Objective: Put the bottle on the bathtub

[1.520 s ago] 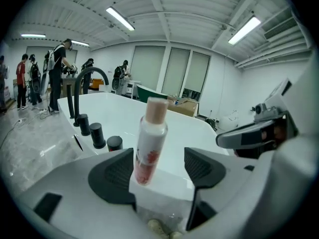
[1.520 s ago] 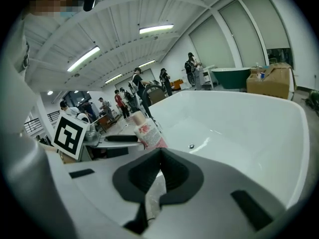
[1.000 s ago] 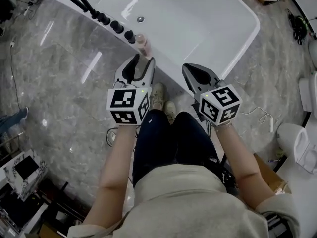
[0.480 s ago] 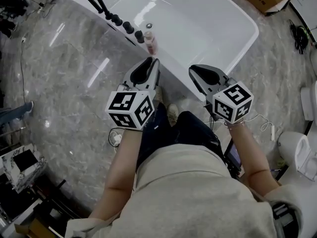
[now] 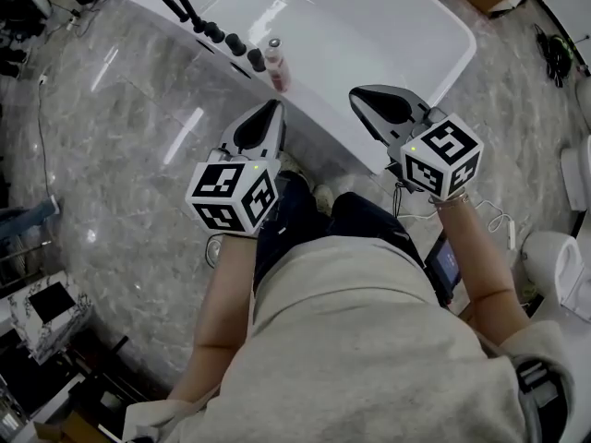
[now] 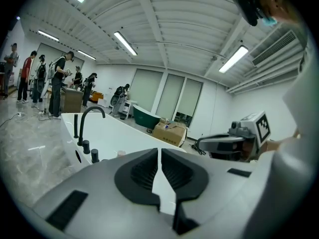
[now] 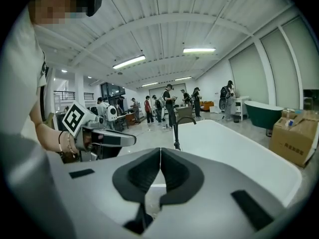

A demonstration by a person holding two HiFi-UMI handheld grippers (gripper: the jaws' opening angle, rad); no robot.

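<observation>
Bottle (image 5: pixel 275 64) upright on bathtub (image 5: pixel 369 26) rim; left gripper (image 5: pixel 274 109) and right gripper (image 5: pixel 357 93) both clenched empty, forearms outstretched.

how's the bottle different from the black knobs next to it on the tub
The bottle is pinkish with a pale cap; the knobs are black. The bottle stands taller than the squat knobs. Both stand upright in one row on the rim of the bathtub.
</observation>
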